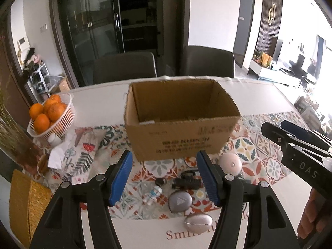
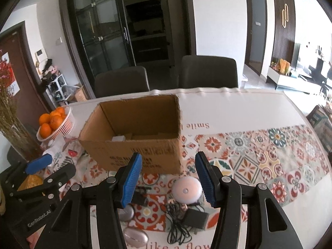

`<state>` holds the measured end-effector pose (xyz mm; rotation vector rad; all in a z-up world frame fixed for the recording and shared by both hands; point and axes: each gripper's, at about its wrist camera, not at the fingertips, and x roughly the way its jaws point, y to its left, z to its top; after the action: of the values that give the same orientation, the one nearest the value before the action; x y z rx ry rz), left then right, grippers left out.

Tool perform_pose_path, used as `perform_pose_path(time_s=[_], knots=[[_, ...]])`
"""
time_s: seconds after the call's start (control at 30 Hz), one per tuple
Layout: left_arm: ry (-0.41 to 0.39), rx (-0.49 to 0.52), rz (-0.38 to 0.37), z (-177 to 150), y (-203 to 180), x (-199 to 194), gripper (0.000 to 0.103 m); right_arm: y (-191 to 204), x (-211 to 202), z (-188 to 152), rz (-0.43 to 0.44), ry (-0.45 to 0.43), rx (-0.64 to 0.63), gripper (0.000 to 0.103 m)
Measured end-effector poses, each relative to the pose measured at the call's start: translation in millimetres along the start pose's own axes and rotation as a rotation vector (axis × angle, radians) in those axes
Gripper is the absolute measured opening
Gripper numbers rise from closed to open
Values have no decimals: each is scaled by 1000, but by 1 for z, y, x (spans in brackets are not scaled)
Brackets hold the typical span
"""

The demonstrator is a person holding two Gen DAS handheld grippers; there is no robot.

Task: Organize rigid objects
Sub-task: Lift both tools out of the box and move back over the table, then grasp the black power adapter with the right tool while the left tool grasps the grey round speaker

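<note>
Lettering "Smile" marks the tablecloth (image 2: pixel 207 112); left tongs (image 1: pixel 164 176) and right tongs (image 2: pixel 168 180) gape, released.

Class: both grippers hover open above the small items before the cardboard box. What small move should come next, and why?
Probably lower the right gripper onto the round pink lamp: it lies between the open jaws, and the cardboard box just beyond looks nearly empty.

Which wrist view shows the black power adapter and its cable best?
The right wrist view: the black power adapter and its coiled cable lie unobstructed between the right gripper's open fingers. In the left wrist view, the left gripper hides nearly all of them.
</note>
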<state>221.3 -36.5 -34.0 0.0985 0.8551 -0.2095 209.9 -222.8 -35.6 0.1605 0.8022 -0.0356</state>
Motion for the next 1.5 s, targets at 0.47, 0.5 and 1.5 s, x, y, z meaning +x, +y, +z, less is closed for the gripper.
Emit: perform_pose_path(time_s=[0.47, 0.5, 1.5], knots=[[161, -12, -45, -32, -14, 34, 63, -24, 21, -32, -24, 135, 70, 55], [176, -16, -53, -35, -13, 38, 63, -25, 24, -34, -27, 154, 72, 55], [522, -61, -78, -64, -22, 128, 63, -60, 111, -87, -36, 541, 260, 54]])
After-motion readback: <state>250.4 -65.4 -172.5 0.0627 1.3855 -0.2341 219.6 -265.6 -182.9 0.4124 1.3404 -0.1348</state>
